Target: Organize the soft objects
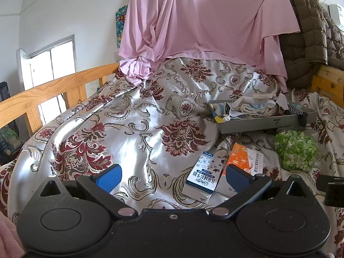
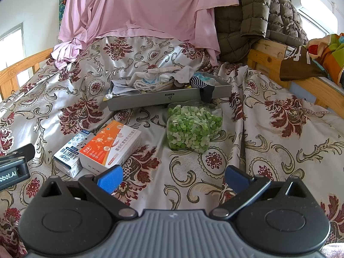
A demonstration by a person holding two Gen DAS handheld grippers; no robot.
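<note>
A shallow grey tray (image 2: 163, 99) sits on the bed, filled with socks and small cloths (image 2: 150, 81); it also shows in the left wrist view (image 1: 258, 123). A clear bag of green and white soft bits (image 2: 191, 126) lies just in front of it, and shows in the left wrist view (image 1: 296, 150). My right gripper (image 2: 174, 178) is open and empty, low over the bedspread in front of the bag. My left gripper (image 1: 173, 177) is open and empty, to the left of the boxes.
An orange and white box (image 2: 109, 146) and a blue and white carton (image 2: 71, 152) lie side by side on the bedspread. A pink sheet (image 2: 139, 10) and an olive quilted jacket (image 2: 258, 10) hang at the back. Wooden bed rails (image 1: 53, 90) run along both sides.
</note>
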